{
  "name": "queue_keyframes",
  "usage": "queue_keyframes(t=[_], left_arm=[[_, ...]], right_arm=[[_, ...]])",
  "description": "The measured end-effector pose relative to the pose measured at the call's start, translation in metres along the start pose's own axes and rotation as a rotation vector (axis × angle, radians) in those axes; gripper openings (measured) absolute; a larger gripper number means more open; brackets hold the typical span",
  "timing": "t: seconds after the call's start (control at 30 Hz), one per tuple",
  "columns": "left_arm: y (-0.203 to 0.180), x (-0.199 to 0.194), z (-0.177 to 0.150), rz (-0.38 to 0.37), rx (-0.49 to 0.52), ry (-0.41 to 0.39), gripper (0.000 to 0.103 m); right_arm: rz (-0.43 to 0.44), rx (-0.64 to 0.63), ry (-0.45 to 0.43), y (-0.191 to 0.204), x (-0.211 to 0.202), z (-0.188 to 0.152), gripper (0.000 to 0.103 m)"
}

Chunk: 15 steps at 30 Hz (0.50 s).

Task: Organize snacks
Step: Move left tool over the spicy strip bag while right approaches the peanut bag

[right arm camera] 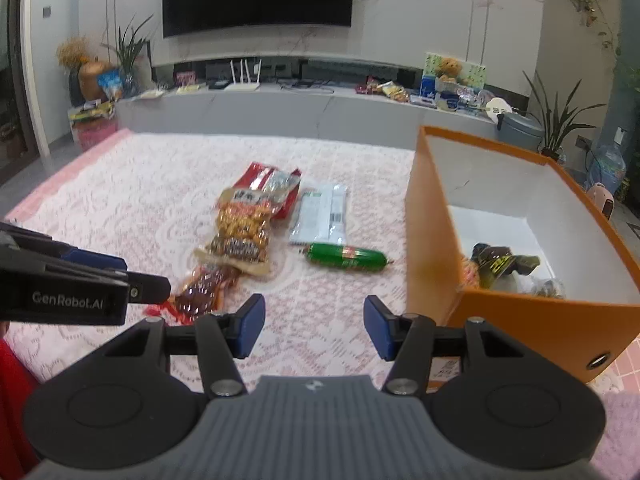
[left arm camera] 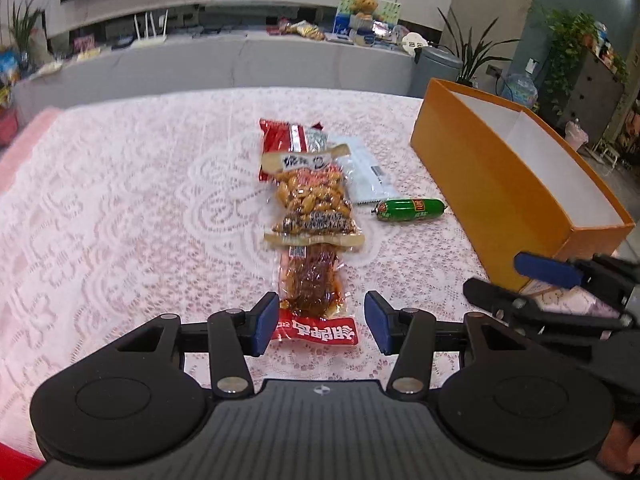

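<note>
1. Through my left wrist camera, my left tongs [left arm camera: 321,327] stood part open over the lace tablecloth [left arm camera: 120,220], gripping nothing. The red-ended packet of dark sauced snack [left arm camera: 314,294] lay with its near end in the gap between the blue pads [left arm camera: 265,326]; I could not tell whether either pad touched it.
2. Beyond it, in one line running away from me, lay the peanut packet [left arm camera: 314,204] and a red packet [left arm camera: 290,142]. A white wrapper [left arm camera: 366,172] lay just to their right, and the green sausage [left arm camera: 410,210] lay nearer the orange box [left arm camera: 480,184].
3. The box stood on the right. My right tongs [left arm camera: 532,280] showed near its near corner. The whole left half of the cloth lay bare.
4. Through my right wrist camera, my right tongs [right arm camera: 314,326] stood part open and held nothing, with only cloth between the pads [right arm camera: 252,328].
5. The green sausage [right arm camera: 346,257] lay ahead of that gap, well apart from the tips. The white wrapper [right arm camera: 322,216] sat just behind it.
6. My left tongs [right arm camera: 132,284] came in from the left edge, their tips at the dark sauced packet [right arm camera: 204,290].
7. The orange box [right arm camera: 432,232] stood close on the right, its near wall just beside my right finger. A few wrapped snacks [right arm camera: 500,266] lay inside at its near end.
</note>
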<state>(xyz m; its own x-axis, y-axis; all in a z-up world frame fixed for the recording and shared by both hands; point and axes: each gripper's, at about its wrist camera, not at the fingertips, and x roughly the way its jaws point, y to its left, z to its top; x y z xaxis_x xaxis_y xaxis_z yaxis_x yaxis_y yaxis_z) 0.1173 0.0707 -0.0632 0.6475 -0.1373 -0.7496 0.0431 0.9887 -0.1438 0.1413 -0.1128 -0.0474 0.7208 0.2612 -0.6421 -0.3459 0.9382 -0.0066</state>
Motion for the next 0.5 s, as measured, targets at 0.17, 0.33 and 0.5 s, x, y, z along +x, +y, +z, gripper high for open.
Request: queue_keyframes(t=[0.17,0.33,0.5], left_arm=[[0.007,0.017,0.005,-0.028,-0.026,0.031,0.058],[0.010,0.041,0.017,-0.026,-0.034,0.064,0.068],[0.008,0.063,0.024,0.005,-0.001,0.088,0.074]], right_arm=[[0.019,-0.062,0.018,0.010,0.018,-0.004,0.043],[0.028,-0.112,0.036,0.013,0.040,0.003,0.042],[0.025,-0.135,0.043,0.009,0.060,0.012,0.042]])
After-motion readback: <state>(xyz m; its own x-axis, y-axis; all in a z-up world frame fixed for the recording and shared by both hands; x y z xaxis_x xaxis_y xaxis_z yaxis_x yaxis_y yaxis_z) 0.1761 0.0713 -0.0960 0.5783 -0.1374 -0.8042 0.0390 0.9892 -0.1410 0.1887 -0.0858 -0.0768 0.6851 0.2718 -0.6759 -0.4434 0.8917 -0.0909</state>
